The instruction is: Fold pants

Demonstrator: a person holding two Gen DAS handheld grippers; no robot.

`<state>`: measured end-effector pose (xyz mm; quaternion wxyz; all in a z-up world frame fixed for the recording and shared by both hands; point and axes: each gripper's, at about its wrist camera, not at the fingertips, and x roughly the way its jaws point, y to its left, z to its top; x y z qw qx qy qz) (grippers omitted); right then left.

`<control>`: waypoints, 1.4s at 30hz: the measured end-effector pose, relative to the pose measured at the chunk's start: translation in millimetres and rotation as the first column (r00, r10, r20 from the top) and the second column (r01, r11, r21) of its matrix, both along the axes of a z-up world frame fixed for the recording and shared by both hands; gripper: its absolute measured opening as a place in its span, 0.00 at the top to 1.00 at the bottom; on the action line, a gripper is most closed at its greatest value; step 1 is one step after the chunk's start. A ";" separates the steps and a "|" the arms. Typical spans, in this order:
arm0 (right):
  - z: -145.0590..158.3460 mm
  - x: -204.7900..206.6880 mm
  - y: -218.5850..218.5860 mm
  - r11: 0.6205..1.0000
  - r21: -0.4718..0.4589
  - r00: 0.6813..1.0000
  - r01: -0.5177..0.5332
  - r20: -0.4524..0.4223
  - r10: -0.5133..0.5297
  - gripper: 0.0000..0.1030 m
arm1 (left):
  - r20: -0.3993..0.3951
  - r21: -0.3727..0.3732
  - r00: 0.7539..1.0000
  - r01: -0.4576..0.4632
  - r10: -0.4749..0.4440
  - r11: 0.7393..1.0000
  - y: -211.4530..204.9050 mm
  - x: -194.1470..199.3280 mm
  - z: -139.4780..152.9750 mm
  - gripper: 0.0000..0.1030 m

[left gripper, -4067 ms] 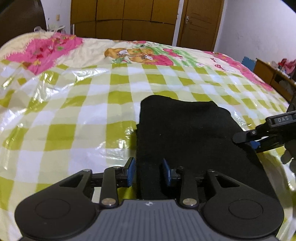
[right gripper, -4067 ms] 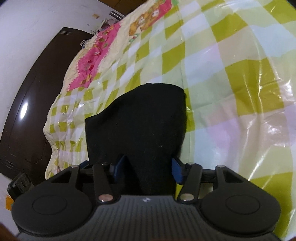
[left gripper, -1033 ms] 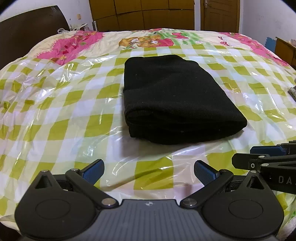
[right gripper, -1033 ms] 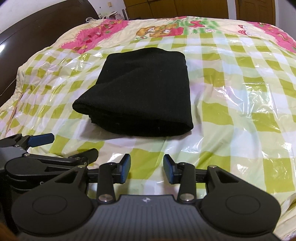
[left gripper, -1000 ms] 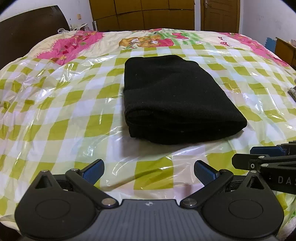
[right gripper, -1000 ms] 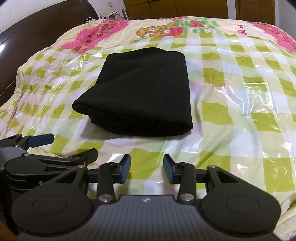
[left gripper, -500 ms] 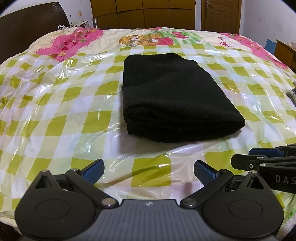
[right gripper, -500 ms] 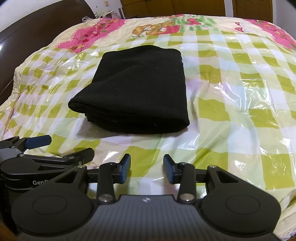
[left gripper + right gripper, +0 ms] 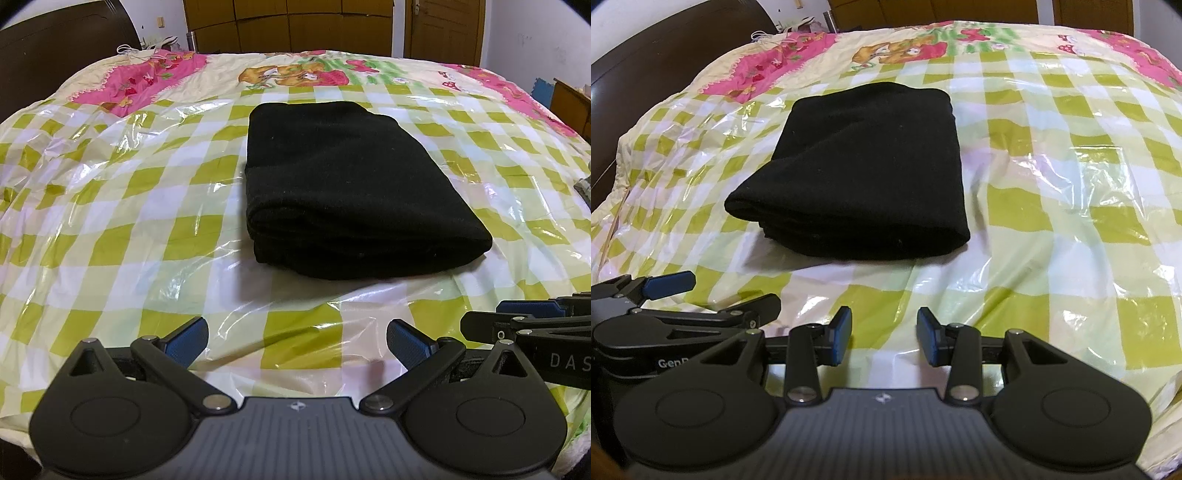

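- The bed takes up nearly everything in sight, a wide soft surface that gives room to lay a garment out flat; it serves here in place of a table.
- A clear plastic sheet lies crinkled over the green-and-white checked cover, most likely to keep the bedding clean and let cloth slide.
- The pants sit near the middle of the bed as a compact black rectangle, several layers stacked, with the rounded fold edge facing the near side. From the right wrist view the pants show 1 corner on the left where the layers splay a little (the only untidy spot I can find). Judging by this shape, the folding looks finished.
- The left gripper hangs over the near edge of the bed, well apart from the pants, its fingers spread wide and holding nothing, which suits a tool that has no more cloth to carry.
- The right gripper hangs just beside it, also short of the pants, its fingers a modest gap apart with only plastic sheet showing between them.
- Both grippers point at the bundle from the same side, so I read this as a look-over and not a reach.
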<state>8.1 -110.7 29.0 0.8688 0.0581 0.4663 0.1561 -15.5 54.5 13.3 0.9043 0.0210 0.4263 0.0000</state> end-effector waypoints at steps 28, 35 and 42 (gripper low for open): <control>-3.1 -1.2 2.2 1.000 -0.012 1.000 0.006 -0.006 -0.006 0.61 | -0.003 0.014 1.000 -0.002 0.002 1.000 -0.2 -0.2 -1.9 0.00; -3.3 -1.0 2.2 1.000 -0.015 1.000 0.006 -0.004 -0.006 0.61 | 0.001 0.023 1.000 -0.003 0.003 1.000 -2.2 -0.9 -1.2 0.00; -2.8 -0.6 2.3 1.000 -0.027 1.000 0.005 0.000 -0.005 0.61 | 0.007 0.034 1.000 -0.005 0.005 0.999 -5.3 -1.9 -0.3 0.00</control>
